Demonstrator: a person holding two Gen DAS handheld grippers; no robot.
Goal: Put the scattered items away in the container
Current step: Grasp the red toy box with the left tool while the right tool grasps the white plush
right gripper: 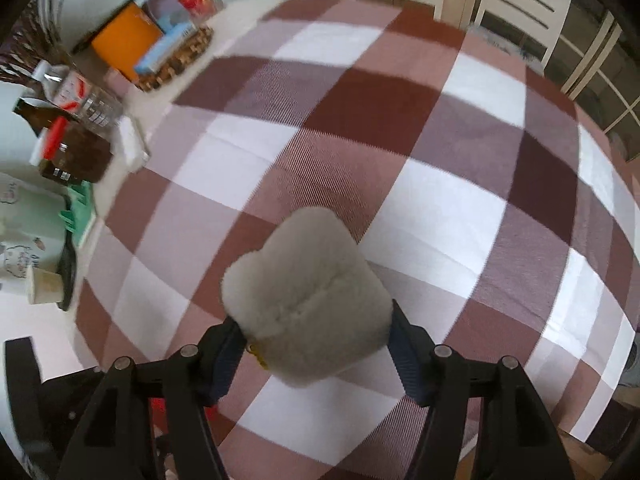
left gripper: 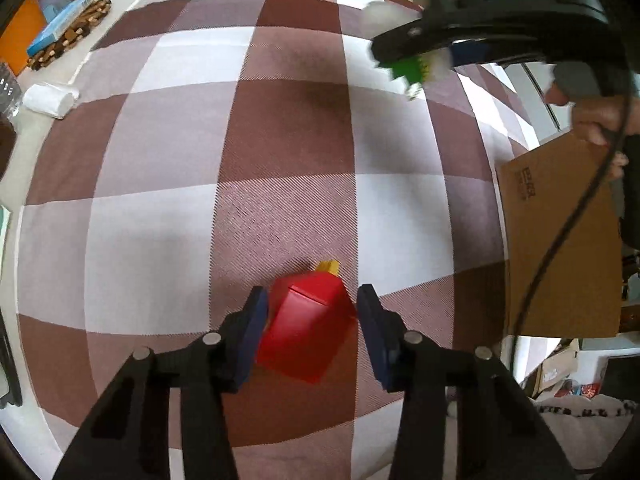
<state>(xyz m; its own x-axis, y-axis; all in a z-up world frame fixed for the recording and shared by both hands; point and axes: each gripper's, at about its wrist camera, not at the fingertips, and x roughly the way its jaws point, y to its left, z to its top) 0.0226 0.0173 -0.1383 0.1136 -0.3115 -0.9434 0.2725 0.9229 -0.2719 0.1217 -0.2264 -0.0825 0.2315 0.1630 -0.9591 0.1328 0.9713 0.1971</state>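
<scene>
Looking down the left wrist camera first, we see the left tool pointing steeply at the checked cloth of the worktop, with a red block sitting between its two dark pads. The left pad lies against the block's side; on the right, only the block's corner seems to meet the pad, so we judge this a light clamp on a tilted block rather than a square one. A small yellow piece peeks out behind the block; whether it is joined to it we cannot tell. The cardboard box, which we take to be the container, stands at the right edge of the worktop, well apart from the block. Above it the right tool crosses the view, carrying something green and white, blurred.

From the right wrist camera, the right tool is clamped on a fluffy white plush item, its pads pressed into the soft sides so the pile bulges over them. A small yellow tag hangs near the left pad. The plush hangs clear above the cloth, which suits carrying it over the box wall. The box itself is out of this view. Household clutter lines the far left of the worktop and is likely not part of the job.
</scene>
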